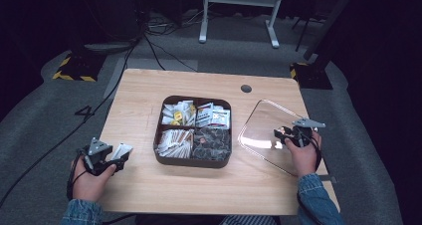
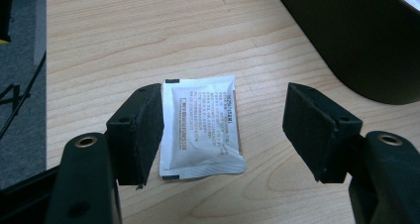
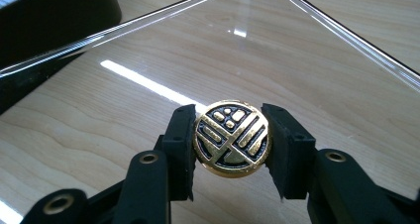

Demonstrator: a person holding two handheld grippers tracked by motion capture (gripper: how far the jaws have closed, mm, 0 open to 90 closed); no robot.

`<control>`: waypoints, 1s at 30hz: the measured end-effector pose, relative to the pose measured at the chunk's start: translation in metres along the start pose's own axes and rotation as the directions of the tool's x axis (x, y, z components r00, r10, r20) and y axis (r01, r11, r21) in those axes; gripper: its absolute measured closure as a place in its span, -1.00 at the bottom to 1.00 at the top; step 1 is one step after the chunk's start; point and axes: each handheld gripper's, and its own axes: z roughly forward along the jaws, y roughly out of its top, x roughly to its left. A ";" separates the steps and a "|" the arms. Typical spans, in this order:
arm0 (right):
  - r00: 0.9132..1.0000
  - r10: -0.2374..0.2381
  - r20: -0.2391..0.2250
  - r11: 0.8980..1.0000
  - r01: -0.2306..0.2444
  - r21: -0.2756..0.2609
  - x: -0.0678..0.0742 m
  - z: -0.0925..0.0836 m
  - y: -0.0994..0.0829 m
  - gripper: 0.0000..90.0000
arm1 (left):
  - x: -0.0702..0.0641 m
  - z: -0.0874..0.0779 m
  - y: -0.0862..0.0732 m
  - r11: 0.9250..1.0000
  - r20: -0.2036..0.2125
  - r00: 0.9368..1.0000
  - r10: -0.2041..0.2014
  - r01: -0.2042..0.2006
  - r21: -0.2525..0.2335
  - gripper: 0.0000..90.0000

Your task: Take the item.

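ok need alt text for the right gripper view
The right claw is shut on a round gold-and-black knob at the middle of a clear lid, seen close up between its two black jaws. The lid lies over a pale wooden table, and the dark wall of a tray shows at top left.

A light wooden table (image 1: 149, 93) stood on grey carpet (image 1: 30, 120) in a dim room, black cables (image 1: 154, 46) trailing toward a white metal stand (image 1: 239, 8) behind.
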 end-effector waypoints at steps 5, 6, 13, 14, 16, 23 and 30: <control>1.000 -0.004 -0.008 1.000 0.004 -0.024 0.003 -0.010 0.008 0.31 | 0.000 -0.001 0.000 1.000 0.000 1.000 -0.003 0.003 -0.008 -0.27; 1.000 -0.004 -0.008 1.000 0.004 -0.024 0.003 -0.010 0.008 0.31 | 0.000 -0.001 0.000 1.000 0.000 1.000 -0.003 0.003 -0.008 -0.27; 1.000 -0.005 -0.016 0.998 0.004 -0.060 0.006 -0.025 0.020 0.31 | -0.002 -0.003 0.000 1.000 0.000 1.000 -0.001 0.001 -0.011 -0.27; 1.000 -0.005 -0.016 0.998 0.004 -0.060 0.006 -0.025 0.020 0.31 | -0.002 -0.003 0.000 1.000 0.000 1.000 -0.001 0.001 -0.011 -0.27; 1.000 -0.007 -0.020 0.998 0.006 -0.066 0.007 -0.027 0.023 0.31 | -0.002 -0.004 0.000 1.000 0.000 1.000 0.004 -0.004 -0.009 -0.27; 0.999 -0.013 -0.043 0.996 0.009 -0.084 0.013 -0.034 0.035 0.31 | -0.001 -0.007 -0.003 1.000 0.001 1.000 -0.012 0.012 -0.015 -0.26; 0.996 -0.041 -0.076 0.996 0.034 -0.088 0.027 -0.033 0.048 0.31 | 0.000 -0.012 -0.005 0.999 -0.009 1.000 -0.020 0.020 -0.025 -0.27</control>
